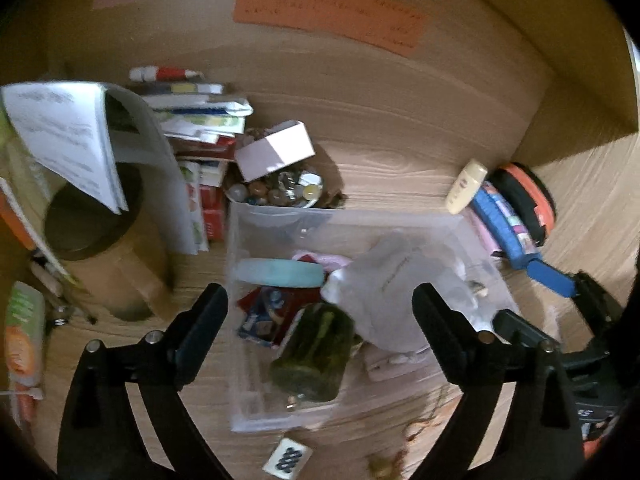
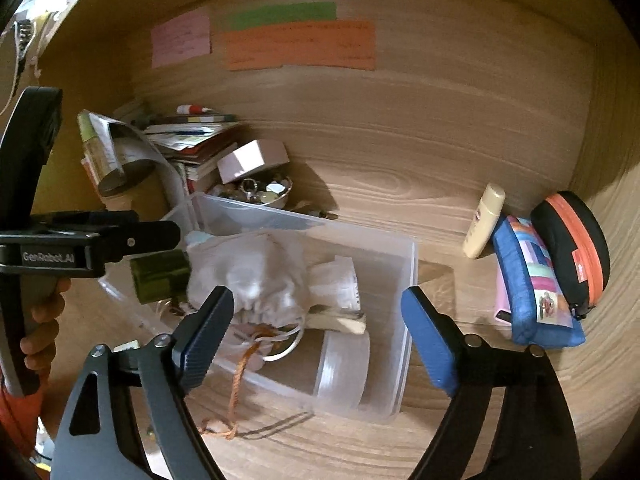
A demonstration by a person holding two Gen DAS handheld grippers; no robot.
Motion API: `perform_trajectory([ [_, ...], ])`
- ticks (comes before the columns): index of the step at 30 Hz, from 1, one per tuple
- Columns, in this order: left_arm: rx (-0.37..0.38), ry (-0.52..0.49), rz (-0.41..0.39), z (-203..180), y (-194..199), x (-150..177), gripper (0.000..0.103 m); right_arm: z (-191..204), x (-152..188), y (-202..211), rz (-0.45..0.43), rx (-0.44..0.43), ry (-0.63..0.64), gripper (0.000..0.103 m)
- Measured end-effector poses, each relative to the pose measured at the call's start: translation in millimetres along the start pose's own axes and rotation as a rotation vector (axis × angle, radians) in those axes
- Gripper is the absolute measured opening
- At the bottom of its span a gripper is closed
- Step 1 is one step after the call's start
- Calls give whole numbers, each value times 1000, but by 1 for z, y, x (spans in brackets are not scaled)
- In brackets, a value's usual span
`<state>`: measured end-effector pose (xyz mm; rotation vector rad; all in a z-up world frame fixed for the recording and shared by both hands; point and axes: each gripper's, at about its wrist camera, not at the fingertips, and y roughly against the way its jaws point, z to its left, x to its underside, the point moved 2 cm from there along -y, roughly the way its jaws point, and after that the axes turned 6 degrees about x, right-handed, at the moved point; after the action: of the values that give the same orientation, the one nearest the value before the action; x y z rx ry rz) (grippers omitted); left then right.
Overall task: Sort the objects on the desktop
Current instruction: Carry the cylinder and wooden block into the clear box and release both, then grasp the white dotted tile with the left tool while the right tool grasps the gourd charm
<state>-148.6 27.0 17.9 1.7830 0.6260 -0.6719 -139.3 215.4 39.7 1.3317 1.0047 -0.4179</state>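
Here the white pouch [image 2: 256, 276] lies in the clear bin [image 2: 404, 280], beyond open right gripper [image 2: 316, 332] fingers [image 2: 208, 328]

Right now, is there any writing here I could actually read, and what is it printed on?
"GenRobot.AI": on the side of the left gripper, seen from the right wrist view.
Orange paper strip, pink note: handwriting too blurred to read.
Folded white sheet: print too blurred.
Cream bottle: label too small.
Small white tag: dark marks, unreadable.
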Motion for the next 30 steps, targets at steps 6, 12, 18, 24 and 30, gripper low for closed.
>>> perform_trajectory([
  [6, -73, -21, 4, 5, 11, 11, 95, 9, 6, 13, -4, -22, 6, 86],
  [12, -120, -37, 3, 10, 28, 26, 95, 17, 15, 25, 1, -42, 10, 86],
  [18, -157, -41, 3, 18, 43, 42, 95, 27, 29, 28, 27, -69, 12, 86],
  [24, -197, -43, 44, 31, 49, 64, 95, 37, 50, 25, 78, -88, 12, 86],
  [30, -214, -24, 112, 51, 50, 89, 95, 42, 76, 13, 165, -88, 9, 86],
])
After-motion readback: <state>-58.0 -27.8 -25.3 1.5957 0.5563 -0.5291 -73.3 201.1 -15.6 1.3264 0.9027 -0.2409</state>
